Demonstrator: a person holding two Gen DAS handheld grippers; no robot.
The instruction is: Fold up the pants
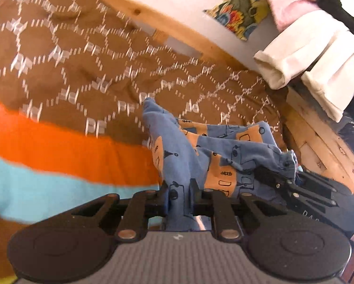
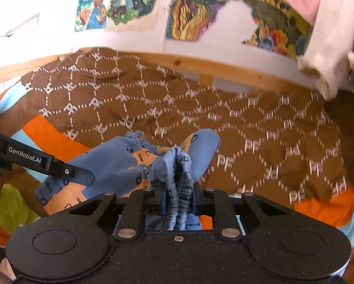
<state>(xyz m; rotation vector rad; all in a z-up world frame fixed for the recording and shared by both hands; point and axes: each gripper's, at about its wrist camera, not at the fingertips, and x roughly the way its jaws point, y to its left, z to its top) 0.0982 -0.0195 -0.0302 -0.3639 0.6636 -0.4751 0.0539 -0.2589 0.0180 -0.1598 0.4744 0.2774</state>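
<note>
The left gripper (image 1: pixel 179 203) is clamped on a bunched fold of the pants (image 1: pixel 214 156), and the right gripper (image 2: pixel 179 203) pinches their gathered, ruffled waistband. The pants are small, blue, printed with orange patches and black line drawings, crumpled and lifted between the two grippers, their legs trailing onto the brown bedspread (image 2: pixel 224 108) near its orange-striped edge. Beyond, a wooden bed rail (image 2: pixel 200 65) runs along the far edge, below posters (image 2: pixel 200 7) on the wall.
</note>
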